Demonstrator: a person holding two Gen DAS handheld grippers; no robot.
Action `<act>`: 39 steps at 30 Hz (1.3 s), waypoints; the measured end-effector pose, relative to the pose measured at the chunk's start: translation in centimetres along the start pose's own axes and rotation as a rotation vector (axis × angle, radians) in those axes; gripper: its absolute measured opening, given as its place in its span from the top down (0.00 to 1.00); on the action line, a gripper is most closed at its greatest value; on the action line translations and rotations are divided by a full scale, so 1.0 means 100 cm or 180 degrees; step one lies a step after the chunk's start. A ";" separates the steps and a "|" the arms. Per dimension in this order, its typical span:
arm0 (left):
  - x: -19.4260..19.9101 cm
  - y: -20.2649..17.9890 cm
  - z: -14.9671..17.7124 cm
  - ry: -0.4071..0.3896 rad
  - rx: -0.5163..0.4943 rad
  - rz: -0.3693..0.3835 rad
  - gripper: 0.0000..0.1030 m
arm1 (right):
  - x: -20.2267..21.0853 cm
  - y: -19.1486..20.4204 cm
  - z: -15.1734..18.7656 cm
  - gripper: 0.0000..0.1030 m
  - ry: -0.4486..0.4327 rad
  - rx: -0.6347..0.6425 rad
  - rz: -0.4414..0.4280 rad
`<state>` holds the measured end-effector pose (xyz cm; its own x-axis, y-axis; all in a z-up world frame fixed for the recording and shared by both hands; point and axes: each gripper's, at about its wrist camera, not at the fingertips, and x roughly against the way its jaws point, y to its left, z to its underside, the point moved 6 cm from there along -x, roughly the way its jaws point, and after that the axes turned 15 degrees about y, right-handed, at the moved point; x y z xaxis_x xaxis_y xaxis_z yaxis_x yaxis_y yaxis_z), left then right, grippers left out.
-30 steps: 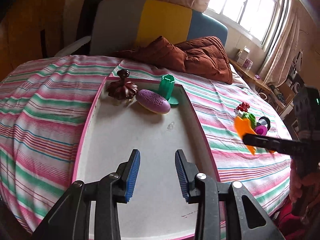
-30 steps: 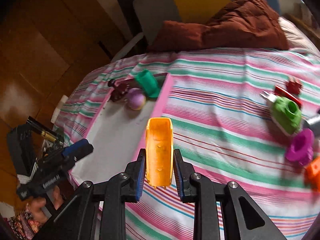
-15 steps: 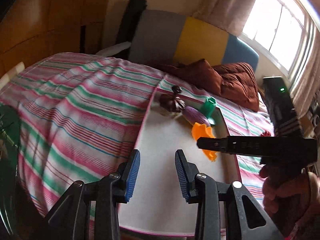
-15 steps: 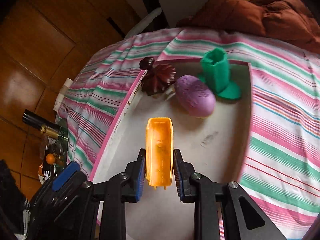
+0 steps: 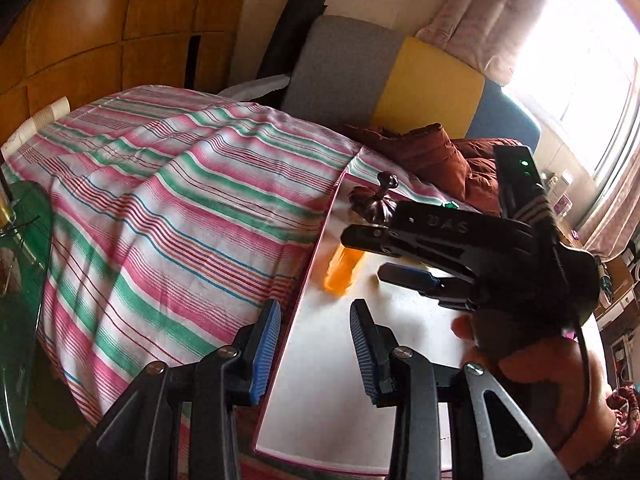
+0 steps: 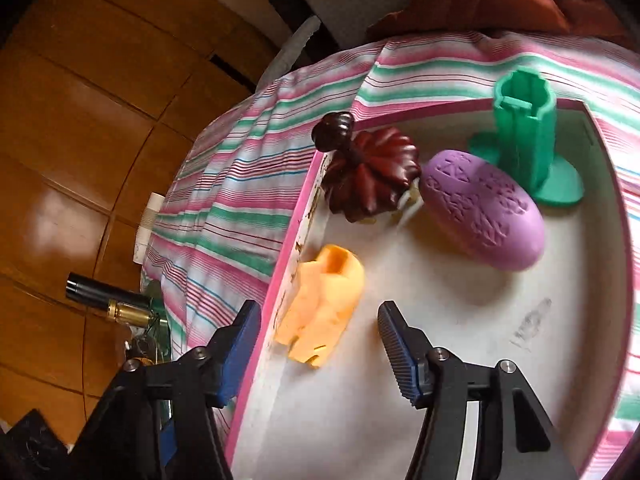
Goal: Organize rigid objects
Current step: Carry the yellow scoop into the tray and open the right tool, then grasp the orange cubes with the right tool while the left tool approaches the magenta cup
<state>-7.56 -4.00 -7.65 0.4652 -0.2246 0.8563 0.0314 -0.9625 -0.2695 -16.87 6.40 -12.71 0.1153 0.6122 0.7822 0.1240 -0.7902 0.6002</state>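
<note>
In the left wrist view, the right hand-held gripper (image 5: 370,256) hides the green piece (image 5: 452,205).

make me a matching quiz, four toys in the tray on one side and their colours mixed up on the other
Things:
1. pumpkin
2. egg
3. stand
4. scoop

Colours:
A. green
B. orange
C. dark brown
D. purple

Pairs: 1-C, 2-D, 3-A, 4-B
</note>
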 end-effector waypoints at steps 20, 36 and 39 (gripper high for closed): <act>-0.003 -0.059 0.027 0.0109 -0.0625 0.0346 0.65 | 0.122 -0.048 0.057 0.10 -0.0460 0.0439 0.1496; 0.007 -0.104 0.053 0.0067 -0.1109 0.0492 0.65 | 0.189 -0.145 0.129 0.00 -0.0561 0.0246 0.2510; 0.006 -0.112 0.058 0.0093 -0.1169 0.0496 0.65 | 0.204 -0.158 0.144 0.00 -0.0627 0.0279 0.2677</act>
<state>-2.52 7.48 -6.69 0.4139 -0.3714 0.8311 -0.3586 -0.9057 -0.2262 -2.28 31.77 -8.62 0.3702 -0.1742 0.9124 -0.0046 -0.9826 -0.1858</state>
